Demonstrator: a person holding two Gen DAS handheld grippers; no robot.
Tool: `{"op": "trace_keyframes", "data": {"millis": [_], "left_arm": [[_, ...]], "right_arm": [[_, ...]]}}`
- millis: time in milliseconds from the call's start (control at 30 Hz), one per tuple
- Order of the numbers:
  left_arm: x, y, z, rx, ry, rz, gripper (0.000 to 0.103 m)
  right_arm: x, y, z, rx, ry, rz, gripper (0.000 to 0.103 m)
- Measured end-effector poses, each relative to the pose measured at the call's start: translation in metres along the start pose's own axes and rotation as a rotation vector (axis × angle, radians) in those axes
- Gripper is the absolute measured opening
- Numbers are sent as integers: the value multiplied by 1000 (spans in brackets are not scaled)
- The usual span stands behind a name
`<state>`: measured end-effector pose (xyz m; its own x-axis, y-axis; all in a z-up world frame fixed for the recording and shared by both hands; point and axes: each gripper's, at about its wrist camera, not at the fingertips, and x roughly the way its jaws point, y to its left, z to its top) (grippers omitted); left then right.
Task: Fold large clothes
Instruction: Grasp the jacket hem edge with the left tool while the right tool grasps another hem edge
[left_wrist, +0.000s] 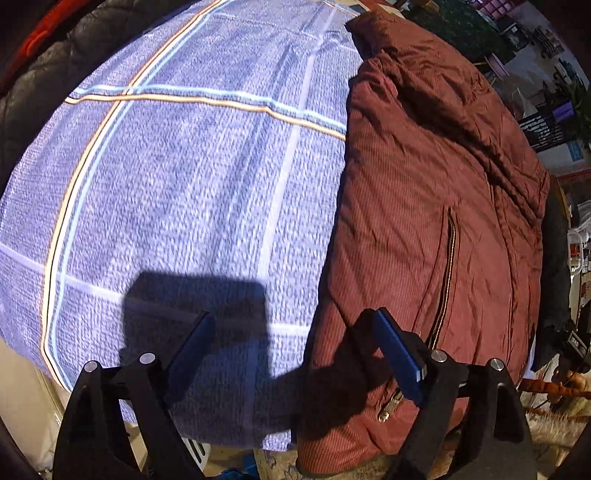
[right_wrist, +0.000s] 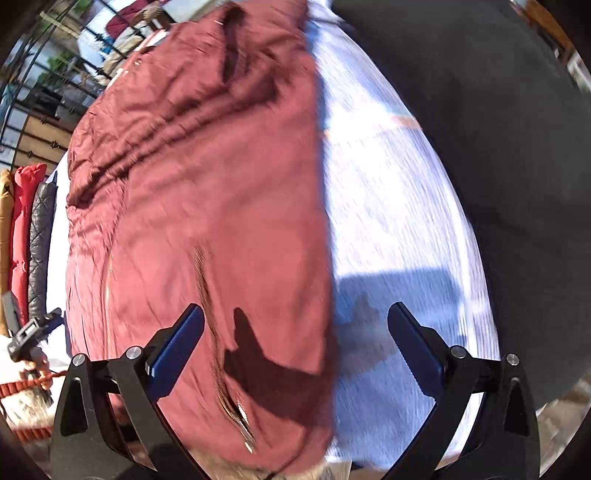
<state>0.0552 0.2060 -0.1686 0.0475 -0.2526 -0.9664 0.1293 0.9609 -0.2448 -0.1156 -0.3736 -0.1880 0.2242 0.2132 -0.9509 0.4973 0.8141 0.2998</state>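
Left wrist view: both hand-held grippers, left and right, gape empty above the maroon jacket; no writing legible.

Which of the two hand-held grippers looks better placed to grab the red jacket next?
Probably the right hand-held gripper: the maroon jacket lies under its open jaws. The left hand-held gripper hangs open mostly over the blue checked sheet.
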Motion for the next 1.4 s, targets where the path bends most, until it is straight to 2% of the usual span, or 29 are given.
{"op": "trace_keyframes", "data": {"millis": [133, 300, 367, 533, 667, 733, 833, 867, 933, 1033, 1233, 1333, 1400], "left_arm": [[8, -6, -24, 35, 28, -36, 80], [12, -14, -36, 47, 40, -70, 74], [12, -16, -40, 53, 52, -95, 69], [19, -27, -56, 91, 108, -164, 65], [34, -37, -61, 116, 110, -117, 65], [35, -38, -57, 93, 116, -115, 63], [25, -50, -55, 138, 100, -123, 41], [22, -54, -54, 150, 96, -118, 32], [16, -56, -53, 148, 92, -109, 19], [9, -55, -53, 124, 103, -142, 11], [-9, -60, -84, 191, 154, -169, 8], [-10, -55, -110, 188, 199, -156, 8], [-8, -49, -121, 150, 221, -155, 8]], "right_arm": [[7, -10, -38, -17, 46, 49, 92], [20, -7, -72, -28, 101, 108, 83], [22, -1, -78, -47, 105, 124, 83], [33, 18, -95, -101, 169, 139, 82], [37, 23, -100, -99, 167, 137, 80], [38, 26, -99, -112, 172, 133, 71], [37, 32, -97, -123, 173, 146, 56], [34, 32, -97, -123, 169, 151, 46], [29, 32, -97, -112, 167, 173, 29], [18, 34, -97, -119, 168, 191, 16], [-11, 49, -110, -135, 188, 223, 10], [-16, 52, -138, -129, 263, 238, 9], [-16, 45, -155, -112, 304, 239, 9]]}}
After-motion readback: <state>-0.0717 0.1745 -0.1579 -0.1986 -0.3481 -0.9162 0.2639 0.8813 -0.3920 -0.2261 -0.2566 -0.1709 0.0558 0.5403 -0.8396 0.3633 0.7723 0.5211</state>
